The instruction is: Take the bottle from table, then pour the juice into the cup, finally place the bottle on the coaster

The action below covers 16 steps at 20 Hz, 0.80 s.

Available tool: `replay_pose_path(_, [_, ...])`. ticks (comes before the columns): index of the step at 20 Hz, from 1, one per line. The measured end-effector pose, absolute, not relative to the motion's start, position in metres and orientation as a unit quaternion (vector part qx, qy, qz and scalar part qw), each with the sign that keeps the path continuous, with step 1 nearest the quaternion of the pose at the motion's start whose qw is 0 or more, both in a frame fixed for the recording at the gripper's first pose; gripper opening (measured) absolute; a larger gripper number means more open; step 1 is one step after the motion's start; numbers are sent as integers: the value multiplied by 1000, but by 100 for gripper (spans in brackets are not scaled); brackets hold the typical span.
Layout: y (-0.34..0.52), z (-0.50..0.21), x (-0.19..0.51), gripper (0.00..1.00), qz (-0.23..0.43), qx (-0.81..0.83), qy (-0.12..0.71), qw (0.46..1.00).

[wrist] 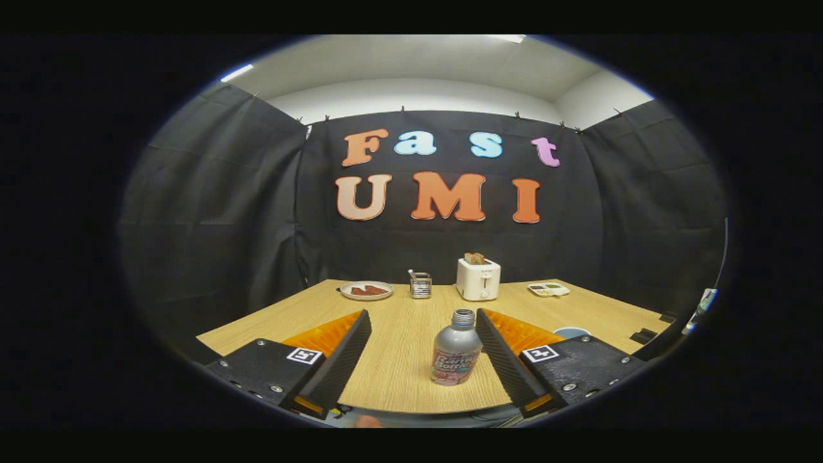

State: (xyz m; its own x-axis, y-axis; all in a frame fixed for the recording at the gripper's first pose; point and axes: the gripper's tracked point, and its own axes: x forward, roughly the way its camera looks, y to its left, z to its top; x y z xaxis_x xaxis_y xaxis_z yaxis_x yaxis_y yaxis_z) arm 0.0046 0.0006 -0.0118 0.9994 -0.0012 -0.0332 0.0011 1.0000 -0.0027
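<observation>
A small silver bottle (456, 350) with a pink label and no cap stands upright on the wooden table (398, 360). It sits between my fingers, close against the right finger (505, 360) and well apart from the left finger (337, 363). My gripper (423, 316) is open, its jaws spread wide, and nothing is pressed between them. A blue round rim (571, 332), perhaps the cup or the coaster, peeks out just beyond the right finger; most of it is hidden.
At the table's far edge stand a white toaster (478, 278) with toast in it, a small metal holder (420, 285), a plate (366, 290) with food and a divided white tray (548, 289). Black cloth walls close the booth.
</observation>
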Motion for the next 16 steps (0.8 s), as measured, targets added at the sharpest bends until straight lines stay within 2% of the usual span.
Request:
replay_pose_path(8, [-3,-24,7,97,-6,6,31,999])
replay_pose_path(16, [-13,-63,18,97,-22,7,79,997])
